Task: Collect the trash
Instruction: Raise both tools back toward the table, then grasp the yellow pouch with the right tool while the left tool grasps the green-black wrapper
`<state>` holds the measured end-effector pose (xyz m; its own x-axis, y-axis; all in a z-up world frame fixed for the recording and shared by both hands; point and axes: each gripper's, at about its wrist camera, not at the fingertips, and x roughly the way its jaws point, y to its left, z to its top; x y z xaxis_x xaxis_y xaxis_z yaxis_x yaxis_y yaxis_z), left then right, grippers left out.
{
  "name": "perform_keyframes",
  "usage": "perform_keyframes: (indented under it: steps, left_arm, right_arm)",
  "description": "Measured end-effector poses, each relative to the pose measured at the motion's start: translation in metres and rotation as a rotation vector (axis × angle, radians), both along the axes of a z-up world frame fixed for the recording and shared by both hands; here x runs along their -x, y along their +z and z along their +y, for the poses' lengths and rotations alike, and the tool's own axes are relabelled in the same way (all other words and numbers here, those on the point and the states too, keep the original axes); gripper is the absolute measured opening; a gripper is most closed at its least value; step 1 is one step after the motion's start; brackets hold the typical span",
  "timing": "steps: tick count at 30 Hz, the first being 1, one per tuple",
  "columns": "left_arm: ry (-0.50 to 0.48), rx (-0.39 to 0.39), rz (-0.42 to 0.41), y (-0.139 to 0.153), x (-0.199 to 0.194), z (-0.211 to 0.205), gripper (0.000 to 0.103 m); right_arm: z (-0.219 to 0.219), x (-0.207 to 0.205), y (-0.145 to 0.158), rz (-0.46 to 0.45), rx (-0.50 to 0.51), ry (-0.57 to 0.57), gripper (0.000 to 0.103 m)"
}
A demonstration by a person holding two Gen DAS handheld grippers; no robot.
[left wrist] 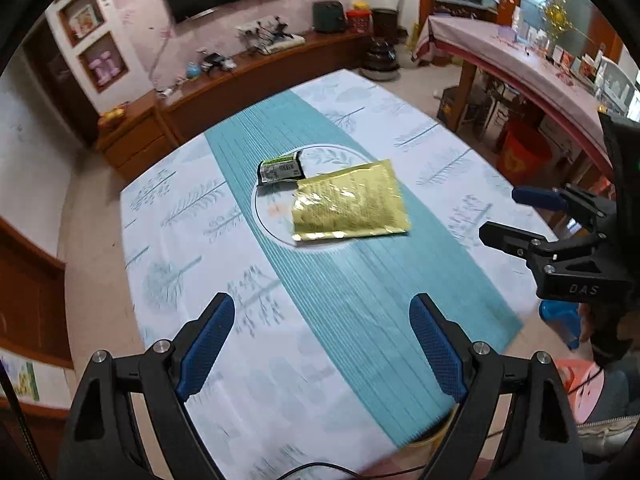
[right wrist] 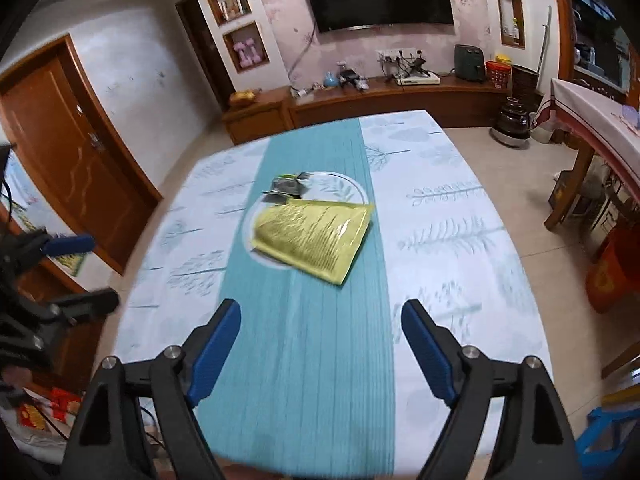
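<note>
— Two pieces of trash, both on the table (left wrist: 280, 360) ahead of me. Can you make them out?

— Yes. A gold foil packet (left wrist: 348, 204) lies flat near the middle of the cloth, partly on the teal stripe (left wrist: 360, 300) and partly over the white printed circle (left wrist: 272, 220). A small dark wrapper with a green-and-white label (left wrist: 280, 170) sits just behind it, touching or overlapping the packet's far corner — I cannot tell which.

— And your jaws?

— My left gripper (left wrist: 322, 344) stands wide open above the near part of the table, nothing between the blue pads (left wrist: 208, 344). My right gripper (right wrist: 322, 352) is spread wide as well and holds nothing; from its own camera the stripe runs straight between the fingers toward the packet (right wrist: 312, 240).

— Are you near the trash?

— Well apart from it on both sides. From the left camera my right gripper (left wrist: 500, 216) shows at the right edge, over the table's side, its jaws parted and bare. From the right camera the left gripper (right wrist: 84, 272) shows at the left edge, blurred, off the table's side.

— Anything else on the cloth?

— Only those two, the wrapper (right wrist: 288, 188) lying at the far rim of the circle.
</note>
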<state>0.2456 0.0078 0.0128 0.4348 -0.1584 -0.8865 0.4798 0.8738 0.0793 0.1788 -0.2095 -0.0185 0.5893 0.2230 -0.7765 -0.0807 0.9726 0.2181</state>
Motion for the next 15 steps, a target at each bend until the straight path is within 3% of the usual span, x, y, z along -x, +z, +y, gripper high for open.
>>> perform_keyframes:
  steps: [3,8,15]
  left_arm:
    - [-0.030,0.000,0.054,-0.018,-0.043,0.003,0.088]
    - [-0.044,0.012,0.096,-0.043,-0.096,0.008,0.088]
    - [0.008,0.044,0.156,-0.069,-0.137,0.038,0.088]
  right_arm:
    - [0.009,-0.039,-0.016,0.035,0.076,0.011,0.086]
    - [0.043,-0.093,-0.042,0.063,0.211,0.131,0.086]
    - [0.094,-0.144,-0.072,0.092,0.310,0.302,0.086]
